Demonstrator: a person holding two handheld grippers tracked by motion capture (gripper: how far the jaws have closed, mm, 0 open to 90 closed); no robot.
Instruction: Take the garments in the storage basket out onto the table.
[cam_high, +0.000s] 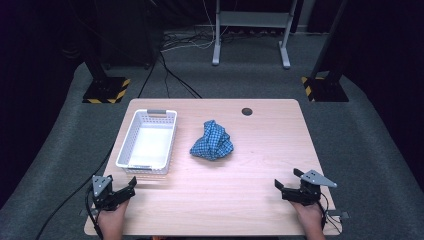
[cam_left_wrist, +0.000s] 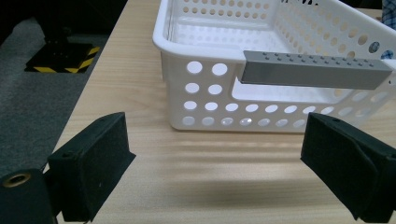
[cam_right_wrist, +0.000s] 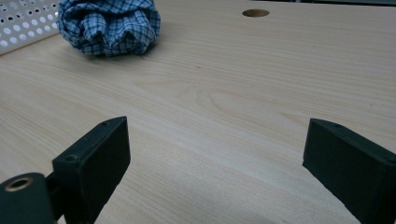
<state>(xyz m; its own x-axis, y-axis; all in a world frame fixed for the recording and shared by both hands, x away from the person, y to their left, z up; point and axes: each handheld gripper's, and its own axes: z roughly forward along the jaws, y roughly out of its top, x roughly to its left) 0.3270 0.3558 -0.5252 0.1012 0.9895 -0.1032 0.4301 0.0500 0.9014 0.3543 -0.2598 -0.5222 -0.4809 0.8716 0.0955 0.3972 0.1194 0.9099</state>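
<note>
Checked cloth (cam_high: 212, 140): bunched mid-desk, beside white basket (cam_high: 147, 142) toward left edge. Left gripper (cam_high: 131, 183), right gripper (cam_high: 287, 181): near corners, jaws wide, empty. Risk: shallow pinch drops trailing folds outside basket.

A crumpled blue-and-white checked cloth (cam_high: 212, 140) sits bunched in a loose heap near the middle of the surface (cam_high: 240, 190). Just to its left stands a white perforated basket (cam_high: 148, 140), empty and upright, with grey handles at both short ends and its long side toward the cloth, not touching it.
</note>
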